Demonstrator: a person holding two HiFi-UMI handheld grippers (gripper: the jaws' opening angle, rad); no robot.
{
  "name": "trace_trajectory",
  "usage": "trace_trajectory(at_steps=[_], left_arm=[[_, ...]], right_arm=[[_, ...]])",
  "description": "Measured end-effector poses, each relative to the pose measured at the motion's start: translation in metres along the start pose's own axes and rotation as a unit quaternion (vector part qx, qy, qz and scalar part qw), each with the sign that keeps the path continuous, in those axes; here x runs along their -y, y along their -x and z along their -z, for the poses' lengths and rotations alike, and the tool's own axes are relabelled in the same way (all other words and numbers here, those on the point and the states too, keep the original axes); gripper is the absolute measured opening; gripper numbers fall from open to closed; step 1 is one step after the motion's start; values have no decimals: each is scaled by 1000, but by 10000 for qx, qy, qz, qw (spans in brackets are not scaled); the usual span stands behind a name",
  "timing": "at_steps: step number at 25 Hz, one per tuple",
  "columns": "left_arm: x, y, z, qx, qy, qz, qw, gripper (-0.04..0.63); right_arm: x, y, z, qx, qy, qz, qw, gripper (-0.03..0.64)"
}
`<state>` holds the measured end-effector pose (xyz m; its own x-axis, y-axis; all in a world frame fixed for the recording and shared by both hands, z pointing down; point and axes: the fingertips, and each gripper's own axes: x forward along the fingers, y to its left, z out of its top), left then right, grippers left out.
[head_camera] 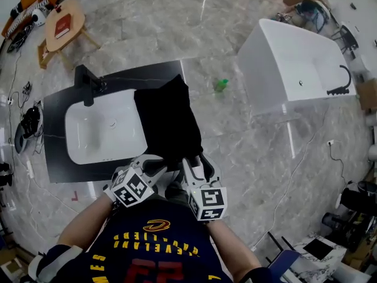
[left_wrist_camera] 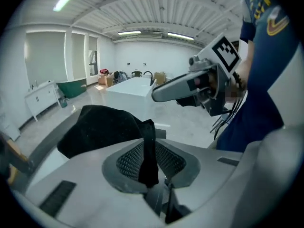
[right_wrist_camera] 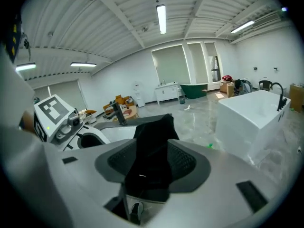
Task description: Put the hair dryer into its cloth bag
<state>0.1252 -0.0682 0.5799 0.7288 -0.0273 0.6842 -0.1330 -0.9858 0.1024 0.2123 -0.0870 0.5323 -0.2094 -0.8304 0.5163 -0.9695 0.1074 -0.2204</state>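
A black cloth bag (head_camera: pixel 168 117) hangs stretched between both grippers, its far end lying over the dark counter (head_camera: pixel 59 99) beside the sink. My left gripper (head_camera: pixel 159 164) is shut on a narrow strip of the bag's edge (left_wrist_camera: pixel 146 151). My right gripper (head_camera: pixel 191 161) is shut on a wider fold of the same bag (right_wrist_camera: pixel 152 146). Both grippers are close together just in front of the person's chest. In the left gripper view the right gripper (left_wrist_camera: pixel 190 87) shows at the upper right. No hair dryer shows in any view; what the bag contains is hidden.
A white basin (head_camera: pixel 103 131) with a black faucet (head_camera: pixel 88 81) is set in the counter. A white bathtub (head_camera: pixel 294 69) stands at the right, with a small green object (head_camera: pixel 221 85) on the floor near it. A dark object (head_camera: pixel 28 122) hangs left of the counter.
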Motion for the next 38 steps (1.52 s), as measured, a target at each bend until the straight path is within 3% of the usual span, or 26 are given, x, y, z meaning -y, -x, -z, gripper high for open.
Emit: trace_trajectory(at_steps=[2,4,8,11,14,19,22,24,30,38], left_arm=[[-6,17,-4,76,18,-303,9995,52],[-18,40,-8,266,286,-602,9974,52],[-51,107,-20,866,952,-1266,9836,52],[-66,157,-39,1533,1282,-1718,9646,52],[-73,203,-65,2222,1399,-2156,9405,52],[-78,257,-104,3033,1373,-2609,9061,52],[-78,271,-112,3290,1308,-2823,8916,52],[-77,271,-114,3330,1285,-2775,8920,52],[-73,261,-113,3241,1223,-2436,9059,51],[-80,259,-106,3216,1315,-2291,9093,51]], right_arm=[[-16,-4,-18,99,207,-314,9992,206],[-34,-10,-36,206,331,-605,9974,206],[-75,-22,-67,341,437,-1083,9926,206],[-104,-28,-90,483,586,-1390,9874,204],[-129,-25,-117,746,709,-1628,9813,202],[-163,-7,-168,1177,838,-1771,9735,49],[-177,-1,-182,1397,870,-1794,9699,22],[-185,1,-187,1465,999,-1788,9678,20],[-196,2,-185,1513,1317,-1668,9654,8],[-201,3,-180,1412,1334,-1575,9682,8]])
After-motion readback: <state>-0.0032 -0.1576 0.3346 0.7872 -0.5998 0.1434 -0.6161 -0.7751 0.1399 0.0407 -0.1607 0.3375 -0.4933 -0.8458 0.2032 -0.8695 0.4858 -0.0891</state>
